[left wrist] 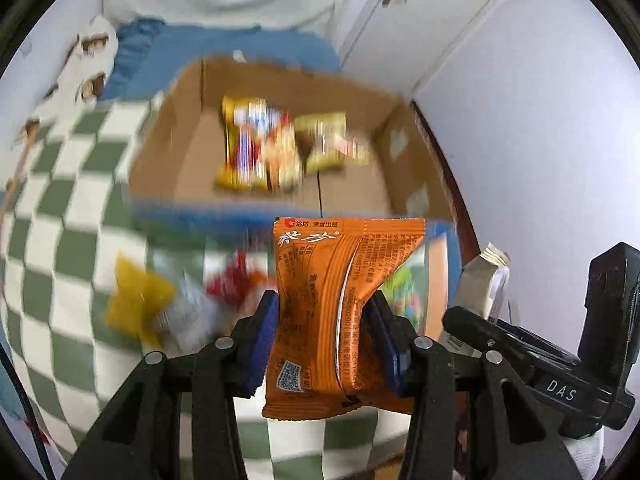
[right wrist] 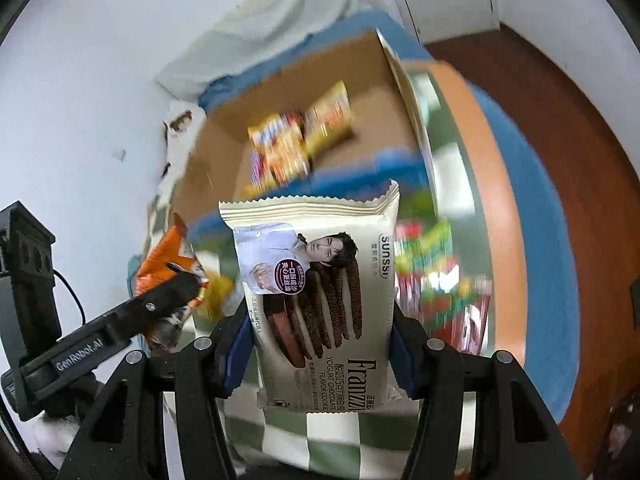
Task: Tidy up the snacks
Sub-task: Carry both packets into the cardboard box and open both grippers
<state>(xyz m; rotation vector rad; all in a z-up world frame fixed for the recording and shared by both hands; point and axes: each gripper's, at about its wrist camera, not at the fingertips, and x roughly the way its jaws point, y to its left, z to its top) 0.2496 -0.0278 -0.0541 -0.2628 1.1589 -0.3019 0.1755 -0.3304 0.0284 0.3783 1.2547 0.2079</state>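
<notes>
My left gripper (left wrist: 322,320) is shut on an orange snack packet (left wrist: 340,300), held upright above the checkered cloth. My right gripper (right wrist: 320,332) is shut on a cream Franzzi cookie packet (right wrist: 320,292). Ahead of both stands an open cardboard box (left wrist: 192,128) with a few yellow and red snack packs (left wrist: 280,148) on its floor; the box also shows in the right wrist view (right wrist: 360,64). The right gripper's body (left wrist: 560,368) shows at the right of the left wrist view, and the left gripper's body (right wrist: 100,336) at the left of the right wrist view.
Loose snack packets, yellow, silver and red (left wrist: 168,300), lie on the green-and-white checkered cloth (left wrist: 60,240) in front of the box. More colourful packets (right wrist: 440,280) lie to the right. A white wall and a door (left wrist: 440,20) stand behind; brown floor (right wrist: 580,160) lies at the right.
</notes>
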